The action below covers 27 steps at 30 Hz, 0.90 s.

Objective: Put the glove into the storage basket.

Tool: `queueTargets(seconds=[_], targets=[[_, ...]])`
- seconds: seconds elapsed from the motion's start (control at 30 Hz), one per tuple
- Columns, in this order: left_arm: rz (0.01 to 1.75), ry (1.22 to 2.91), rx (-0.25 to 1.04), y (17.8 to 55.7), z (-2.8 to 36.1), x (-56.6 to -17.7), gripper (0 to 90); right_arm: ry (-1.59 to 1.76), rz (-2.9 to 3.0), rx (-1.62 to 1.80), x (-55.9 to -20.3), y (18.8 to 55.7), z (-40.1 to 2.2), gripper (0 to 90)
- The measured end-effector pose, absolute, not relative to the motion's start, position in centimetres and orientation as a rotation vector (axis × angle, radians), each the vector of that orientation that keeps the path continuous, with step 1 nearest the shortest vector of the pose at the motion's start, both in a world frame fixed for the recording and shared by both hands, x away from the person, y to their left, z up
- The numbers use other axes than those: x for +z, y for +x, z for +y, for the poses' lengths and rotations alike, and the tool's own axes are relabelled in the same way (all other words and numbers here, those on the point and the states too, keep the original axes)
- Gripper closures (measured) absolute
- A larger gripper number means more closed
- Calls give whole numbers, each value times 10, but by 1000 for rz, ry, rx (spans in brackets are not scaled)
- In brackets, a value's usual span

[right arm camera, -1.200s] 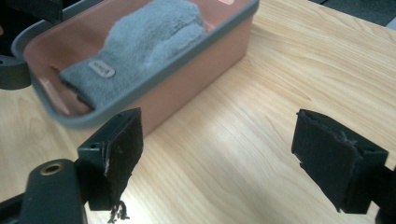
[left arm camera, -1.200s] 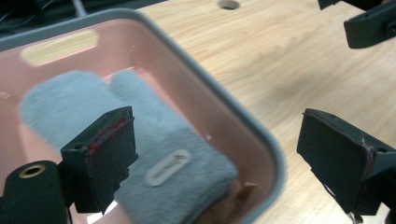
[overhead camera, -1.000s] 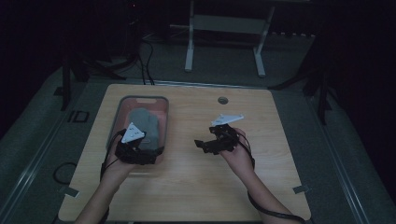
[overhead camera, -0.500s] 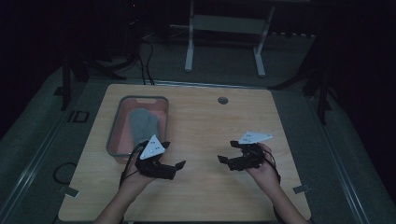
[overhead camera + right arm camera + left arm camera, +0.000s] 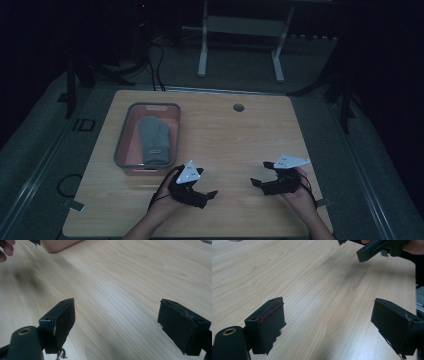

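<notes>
Left gripper (image 5: 207, 196) and right gripper (image 5: 258, 181): jaws wide, empty. Hold both low, clear of tray (image 5: 123, 145).

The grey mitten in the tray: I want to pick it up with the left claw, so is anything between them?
Nothing loose lies between the left claw and the mitten, but the tray's near wall stands between them.

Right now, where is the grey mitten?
In the high view, the mitten lies in the pink tray on the table's left side, just beyond the left gripper.
</notes>
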<state>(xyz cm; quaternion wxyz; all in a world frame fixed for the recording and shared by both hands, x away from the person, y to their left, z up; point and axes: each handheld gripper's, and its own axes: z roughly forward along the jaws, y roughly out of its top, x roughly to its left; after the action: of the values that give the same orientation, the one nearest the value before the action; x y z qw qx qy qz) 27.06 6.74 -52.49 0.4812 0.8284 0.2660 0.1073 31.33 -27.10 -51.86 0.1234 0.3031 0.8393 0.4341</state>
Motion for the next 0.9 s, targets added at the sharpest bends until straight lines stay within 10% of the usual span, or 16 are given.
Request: queueTargets(seconds=[0.9], targets=[[619,2007,248,275,62,-555,121,1033,2309,1293,-556,294,-341,143]])
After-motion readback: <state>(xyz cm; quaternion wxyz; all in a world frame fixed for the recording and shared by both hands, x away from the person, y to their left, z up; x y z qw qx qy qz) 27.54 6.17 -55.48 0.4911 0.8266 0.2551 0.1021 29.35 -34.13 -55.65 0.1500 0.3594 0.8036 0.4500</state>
